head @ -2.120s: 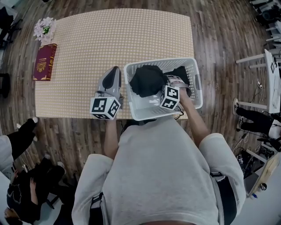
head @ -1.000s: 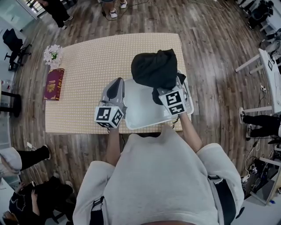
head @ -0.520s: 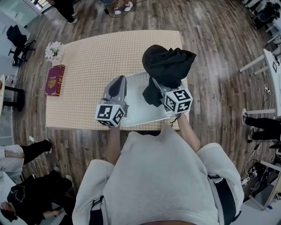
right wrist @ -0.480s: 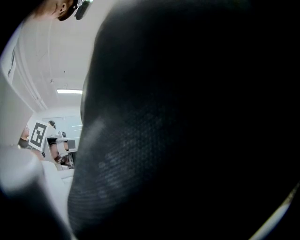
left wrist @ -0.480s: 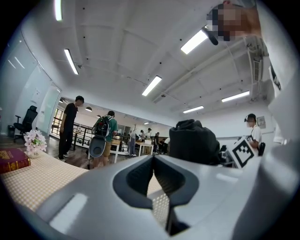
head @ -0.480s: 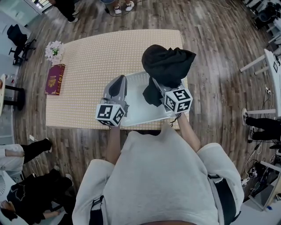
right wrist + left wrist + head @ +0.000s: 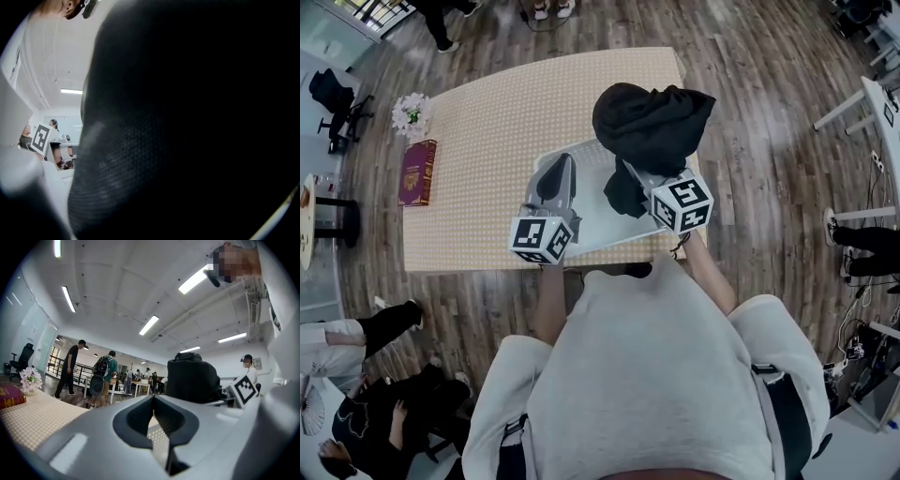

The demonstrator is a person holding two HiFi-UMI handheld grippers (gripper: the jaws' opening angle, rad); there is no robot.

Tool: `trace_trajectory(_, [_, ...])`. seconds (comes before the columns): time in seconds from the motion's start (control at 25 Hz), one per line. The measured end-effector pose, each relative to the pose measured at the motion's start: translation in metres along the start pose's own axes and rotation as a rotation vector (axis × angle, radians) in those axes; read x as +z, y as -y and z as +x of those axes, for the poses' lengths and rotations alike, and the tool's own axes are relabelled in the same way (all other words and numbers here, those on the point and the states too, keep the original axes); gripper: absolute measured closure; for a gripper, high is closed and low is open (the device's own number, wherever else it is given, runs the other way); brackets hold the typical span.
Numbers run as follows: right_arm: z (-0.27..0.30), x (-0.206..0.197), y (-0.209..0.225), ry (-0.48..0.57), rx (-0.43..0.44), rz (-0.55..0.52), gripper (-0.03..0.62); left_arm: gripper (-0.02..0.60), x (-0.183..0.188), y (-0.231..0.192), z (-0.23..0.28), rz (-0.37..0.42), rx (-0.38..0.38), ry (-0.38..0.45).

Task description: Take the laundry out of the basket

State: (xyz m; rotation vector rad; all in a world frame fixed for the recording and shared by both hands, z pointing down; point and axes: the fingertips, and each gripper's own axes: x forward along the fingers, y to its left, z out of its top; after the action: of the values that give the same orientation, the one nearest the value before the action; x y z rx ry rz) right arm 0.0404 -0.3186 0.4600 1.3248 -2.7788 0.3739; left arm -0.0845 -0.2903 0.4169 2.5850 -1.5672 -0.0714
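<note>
Below, dotted tan table (image 7: 487, 141) on wood-plank floor (image 7: 769, 112); right claw (image 7: 637, 176) tight on black garment (image 7: 652, 122), left claw (image 7: 153, 398) together.

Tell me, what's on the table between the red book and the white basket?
Mostly bare checked tablecloth. Only the left gripper hangs close beside the left side of the basket, well away from the book. The head view shows this.

Bright ceiling lights (image 7: 149, 325), fisheye-warped edges
</note>
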Motion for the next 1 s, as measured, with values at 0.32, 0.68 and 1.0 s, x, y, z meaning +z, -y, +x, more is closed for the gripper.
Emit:
trace_trajectory(0.32, [-0.029, 0.024, -0.051, 0.085, -0.017, -0.031, 0.416, 0.575, 0.005, -0.001, -0.055, -0.011, -0.018, 0.027])
trace_trajectory(0.68, [-0.088, 0.030, -0.150, 0.135, -0.040, -0.101, 0.413, 0.575, 0.001, 0.004, -0.147, -0.040, -0.051, 0.036])
trace_trajectory(1.0, [-0.146, 0.042, -0.181, 0.178, -0.098, -0.178, 0.411, 0.575, 0.006, 0.043, -0.197, -0.024, -0.113, 0.052])
